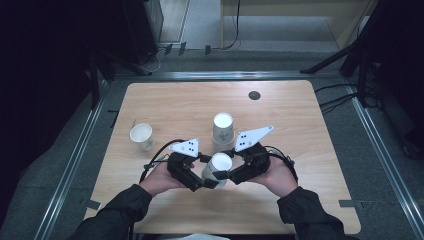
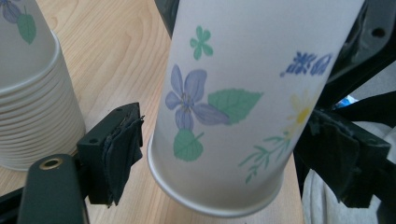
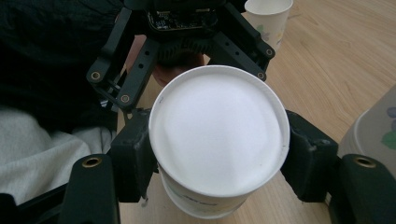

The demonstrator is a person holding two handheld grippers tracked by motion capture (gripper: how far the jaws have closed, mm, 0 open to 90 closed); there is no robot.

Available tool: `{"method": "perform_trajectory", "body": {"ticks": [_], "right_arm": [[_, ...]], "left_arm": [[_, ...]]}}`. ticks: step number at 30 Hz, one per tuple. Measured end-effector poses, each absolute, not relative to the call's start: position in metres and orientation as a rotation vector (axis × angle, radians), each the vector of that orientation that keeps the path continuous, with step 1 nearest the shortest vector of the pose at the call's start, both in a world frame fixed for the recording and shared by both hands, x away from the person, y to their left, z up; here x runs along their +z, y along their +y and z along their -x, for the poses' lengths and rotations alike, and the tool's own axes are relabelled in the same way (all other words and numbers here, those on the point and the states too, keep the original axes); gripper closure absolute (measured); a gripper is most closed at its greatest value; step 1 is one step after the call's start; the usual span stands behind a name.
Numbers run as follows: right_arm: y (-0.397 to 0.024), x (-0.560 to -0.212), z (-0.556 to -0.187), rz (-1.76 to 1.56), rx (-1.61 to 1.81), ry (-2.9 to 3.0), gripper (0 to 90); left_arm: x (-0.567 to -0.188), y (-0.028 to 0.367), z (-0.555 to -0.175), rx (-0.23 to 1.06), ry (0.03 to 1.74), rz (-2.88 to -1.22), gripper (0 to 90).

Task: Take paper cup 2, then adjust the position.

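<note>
While you hold both tools low over the near half of the table (image 1: 300, 210) in the high view, an upside-down paper cup (image 1: 219, 169) sits between them, white bottom up, just nearer you than the cup stack (image 1: 223, 131). Your right tool (image 1: 227, 175) comes in from the cup's right and your left tool (image 1: 207, 181) from its left, each with a grey three-cornered plate on top. A single upright cup (image 1: 141, 136) stands well to the left of the stack, and a dark round cap (image 1: 254, 95) lies beyond the stack near the far edge.

Seen from your left tool (image 2: 224, 154), the flower-printed paper cup (image 2: 233, 107) stands inverted between the jaws, its rim lifted off the wood. The left pad (image 2: 122, 149) stands just clear of the wall; whether the right pad (image 2: 341, 154) touches it you cannot tell, so this tool reads as open around the cup. The ribbed cup stack (image 2: 32, 107) stands to the cup's left.

From your right tool (image 3: 217, 158), the paper cup (image 3: 217, 130) shows its white bottom, and both pads press its wall from either side: this tool is clamped on it. Your left tool (image 3: 187, 37) reaches in from beyond the cup, the single cup (image 3: 268, 16) stands farther off behind it, and the stack's edge (image 3: 373, 130) sits to the cup's right.
</note>
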State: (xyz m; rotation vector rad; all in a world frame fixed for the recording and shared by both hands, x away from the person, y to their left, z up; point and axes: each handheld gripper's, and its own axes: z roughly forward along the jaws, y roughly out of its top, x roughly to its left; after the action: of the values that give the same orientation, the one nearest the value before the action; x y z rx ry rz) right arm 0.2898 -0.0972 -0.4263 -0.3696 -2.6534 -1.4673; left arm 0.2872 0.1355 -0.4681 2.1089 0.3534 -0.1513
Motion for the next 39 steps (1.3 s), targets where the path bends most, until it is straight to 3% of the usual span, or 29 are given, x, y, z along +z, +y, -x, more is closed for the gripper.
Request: {"method": "perform_trajectory", "body": {"ticks": [14,17,20,22,39], "right_arm": [[-0.096,-0.427,-0.292,0.382,-1.468,-2.613,35.4],[-0.095,-0.427,-0.292,0.369,-1.473,-2.611,34.0],[-0.094,-0.428,-0.294,0.38,-1.47,-2.596,24.1],[-0.095,-0.43,-0.295,0.388,-1.462,-2.59,22.3],[-0.104,-0.442,-0.29,0.312,-1.336,-2.761,24.0]], "left_arm": [[-0.464,0.137,-0.281,-0.102,0.288,-2.107,29.2],[-0.464,0.138,-0.281,-0.111,0.29,-2.109,29.7],[-0.463,0.14,-0.283,-0.11,0.299,-2.108,29.8],[-0.462,0.143,-0.285,-0.116,0.321,-2.106,29.8],[-0.455,0.151,-0.287,-0.064,0.331,-2.288,29.5]]}}
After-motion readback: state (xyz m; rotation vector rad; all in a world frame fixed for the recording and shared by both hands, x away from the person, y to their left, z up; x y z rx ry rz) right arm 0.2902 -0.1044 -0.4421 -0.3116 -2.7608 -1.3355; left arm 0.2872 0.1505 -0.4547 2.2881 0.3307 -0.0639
